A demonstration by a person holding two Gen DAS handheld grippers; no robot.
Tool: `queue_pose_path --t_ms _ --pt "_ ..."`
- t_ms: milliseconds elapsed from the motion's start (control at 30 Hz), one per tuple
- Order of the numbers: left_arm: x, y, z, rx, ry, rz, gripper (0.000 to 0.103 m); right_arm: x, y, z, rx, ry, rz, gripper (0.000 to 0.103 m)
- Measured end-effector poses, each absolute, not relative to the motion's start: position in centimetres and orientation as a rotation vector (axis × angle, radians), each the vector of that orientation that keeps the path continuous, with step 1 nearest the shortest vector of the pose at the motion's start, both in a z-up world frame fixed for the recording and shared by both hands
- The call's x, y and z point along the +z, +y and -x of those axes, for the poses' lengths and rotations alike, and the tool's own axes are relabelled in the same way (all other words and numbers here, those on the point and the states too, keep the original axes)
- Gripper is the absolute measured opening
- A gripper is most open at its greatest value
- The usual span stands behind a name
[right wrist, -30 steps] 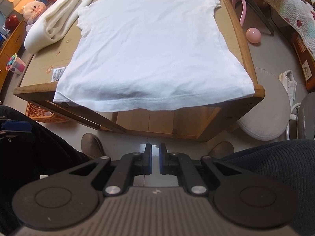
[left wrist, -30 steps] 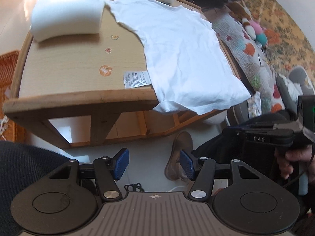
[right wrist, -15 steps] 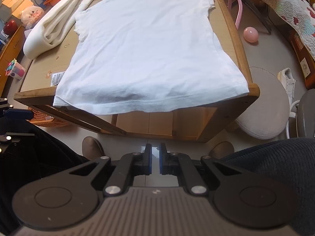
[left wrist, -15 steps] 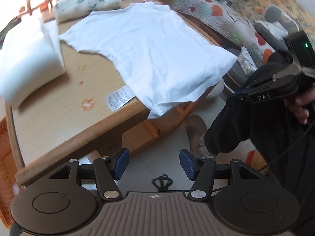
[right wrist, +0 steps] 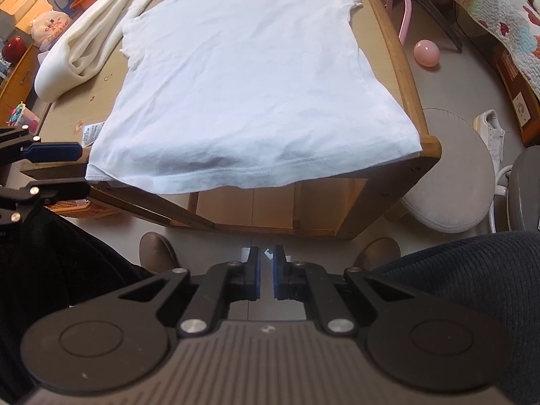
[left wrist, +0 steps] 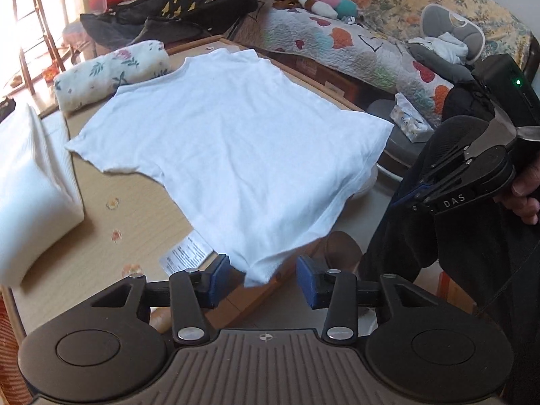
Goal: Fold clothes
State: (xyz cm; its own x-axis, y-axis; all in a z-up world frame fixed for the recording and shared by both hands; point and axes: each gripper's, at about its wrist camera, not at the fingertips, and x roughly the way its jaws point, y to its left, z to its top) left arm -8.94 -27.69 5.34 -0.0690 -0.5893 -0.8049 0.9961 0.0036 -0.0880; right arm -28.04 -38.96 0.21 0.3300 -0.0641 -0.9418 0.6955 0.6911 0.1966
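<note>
Left gripper (left wrist: pixel 263 281) now nearer, T-shirt (left wrist: pixel 236 155) corner between open jaws

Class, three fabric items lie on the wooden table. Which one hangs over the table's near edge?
The white T-shirt: its hem droops past the near edge. The cream folded cloth and the floral roll lie wholly on the table.

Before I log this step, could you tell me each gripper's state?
Left gripper: open, holding nothing; the white T-shirt corner lies between its jaws.
Right gripper: nearly shut, holding nothing.
</note>
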Motion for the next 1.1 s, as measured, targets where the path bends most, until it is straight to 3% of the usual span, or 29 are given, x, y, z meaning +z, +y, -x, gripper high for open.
queue_pose_path --t_ms 133,733,1100 --pt "5.1 -27.9 8.8 -1.487 0.780 -0.724 0.035 0.0 -39.0 28.0 -0.548 1.147 -0.664 0.007" --pt "4.4 -28.7 11.2 -1.461 0.568 -0.933 0.029 -0.6 -39.1 27.8 -0.542 1.176 -0.678 0.007" --pt "5.2 -28.9 9.4 -1.411 0.567 -0.853 0.027 0.1 -39.0 28.0 -0.505 1.133 -0.689 0.007"
